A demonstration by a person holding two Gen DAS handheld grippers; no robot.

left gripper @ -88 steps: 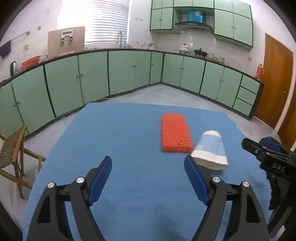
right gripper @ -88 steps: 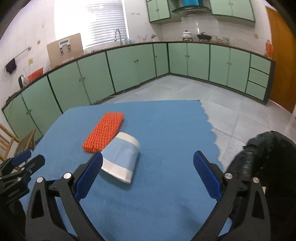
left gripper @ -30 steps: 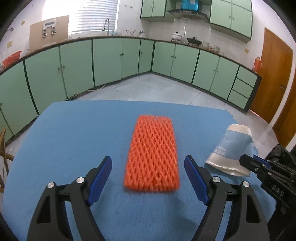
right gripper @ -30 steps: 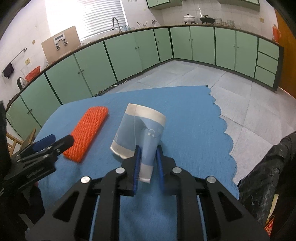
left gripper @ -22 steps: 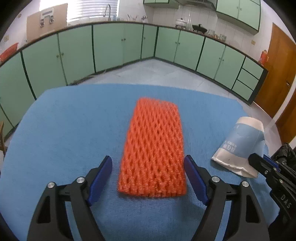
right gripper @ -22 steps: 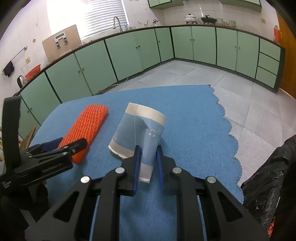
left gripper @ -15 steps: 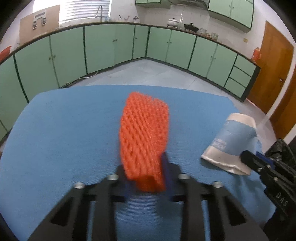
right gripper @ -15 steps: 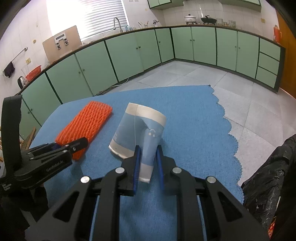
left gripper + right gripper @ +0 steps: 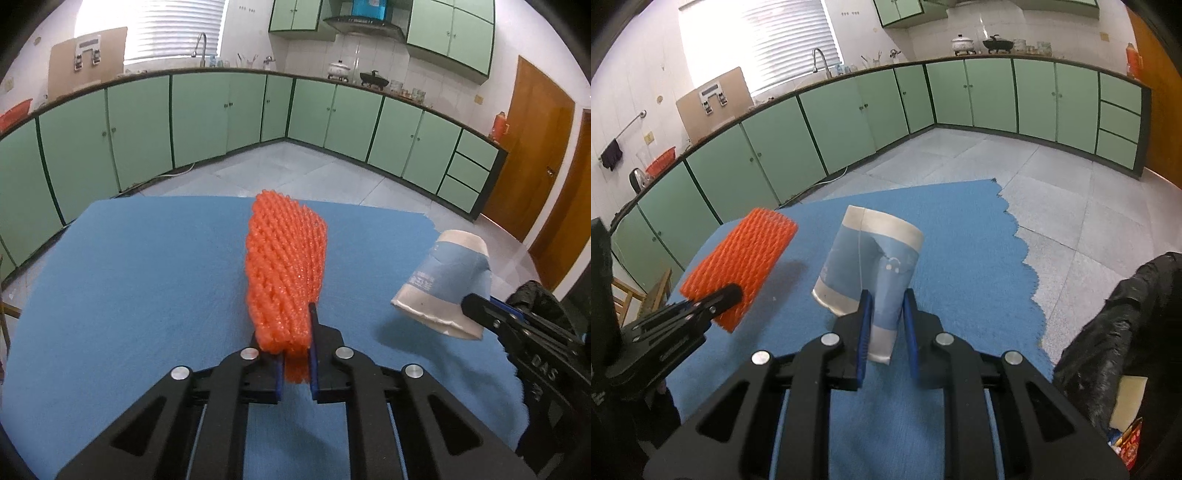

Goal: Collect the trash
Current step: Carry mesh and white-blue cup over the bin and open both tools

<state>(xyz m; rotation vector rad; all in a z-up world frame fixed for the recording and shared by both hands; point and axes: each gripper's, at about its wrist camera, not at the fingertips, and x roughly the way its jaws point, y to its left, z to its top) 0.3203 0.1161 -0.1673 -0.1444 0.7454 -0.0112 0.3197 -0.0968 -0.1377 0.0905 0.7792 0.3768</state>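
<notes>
My left gripper (image 9: 295,343) is shut on the near end of an orange foam net sleeve (image 9: 286,266), which stands squeezed on edge above the blue table cloth (image 9: 129,295). The sleeve (image 9: 742,258) and left gripper (image 9: 716,299) also show at the left of the right wrist view. My right gripper (image 9: 886,317) is shut on a crushed blue and white paper cup (image 9: 871,266), lifted clear of the cloth, with its shadow below. In the left wrist view the cup (image 9: 443,284) hangs at the right, held by the right gripper (image 9: 480,302).
A black trash bag (image 9: 1119,332) stands open beside the table at the right, with colourful wrappers inside; it shows as a dark lump (image 9: 535,299) in the left wrist view. Green kitchen cabinets (image 9: 221,122) line the walls. A wooden chair (image 9: 639,295) stands at the left.
My left gripper closed on the orange sleeve, folding it on edge, and lifted it. The right gripper, shut on the cup throughout, raised it off the cloth.
</notes>
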